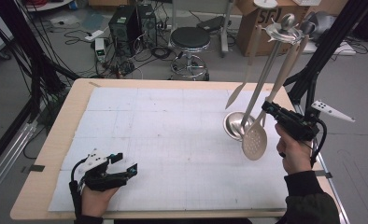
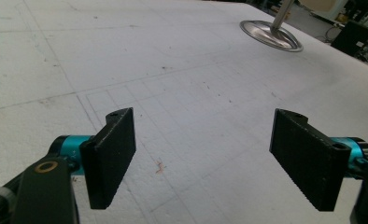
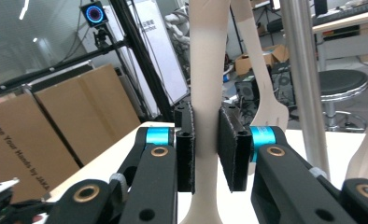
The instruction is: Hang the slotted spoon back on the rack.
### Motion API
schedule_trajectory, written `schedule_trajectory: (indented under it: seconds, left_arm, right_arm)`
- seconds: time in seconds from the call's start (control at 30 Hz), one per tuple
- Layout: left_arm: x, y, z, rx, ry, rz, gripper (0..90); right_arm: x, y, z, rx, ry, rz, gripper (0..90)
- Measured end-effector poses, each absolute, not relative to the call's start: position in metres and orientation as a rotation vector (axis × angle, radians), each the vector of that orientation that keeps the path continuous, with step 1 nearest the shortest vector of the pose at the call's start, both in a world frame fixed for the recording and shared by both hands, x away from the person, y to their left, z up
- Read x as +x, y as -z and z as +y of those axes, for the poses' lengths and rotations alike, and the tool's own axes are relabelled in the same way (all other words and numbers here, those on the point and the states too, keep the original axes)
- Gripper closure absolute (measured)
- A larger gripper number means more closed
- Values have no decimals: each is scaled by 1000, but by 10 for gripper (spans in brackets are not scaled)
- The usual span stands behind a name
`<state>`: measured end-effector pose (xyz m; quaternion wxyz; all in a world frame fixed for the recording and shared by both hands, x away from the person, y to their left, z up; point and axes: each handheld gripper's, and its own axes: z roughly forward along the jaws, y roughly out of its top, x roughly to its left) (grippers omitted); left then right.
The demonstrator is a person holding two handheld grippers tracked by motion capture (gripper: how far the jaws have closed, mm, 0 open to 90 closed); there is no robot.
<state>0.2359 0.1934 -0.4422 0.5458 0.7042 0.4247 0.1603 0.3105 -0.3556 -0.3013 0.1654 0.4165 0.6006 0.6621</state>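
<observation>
The high view looks forward and down from the near side over the whole white-covered wooden tabletop (image 1: 173,140) to the cluttered floor beyond. The left gripper view sits low and close above that white cover, facing far and right toward the round polished-steel stand base (image 2: 271,35), which the high view shares (image 1: 236,126). The right gripper view looks level from the right edge, very close to a pale beige utensil handle (image 3: 208,70), with the upright steel pole (image 3: 303,70) beside it.
</observation>
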Motion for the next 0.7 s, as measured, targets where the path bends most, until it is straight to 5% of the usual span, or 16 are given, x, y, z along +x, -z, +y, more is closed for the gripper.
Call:
schedule_trajectory:
  seconds: [0.7]
  left_arm:
    - [236,443,194,1671,-387,1011,231]
  right_arm:
    - [332,297,-361,1158,-1806,1793,782]
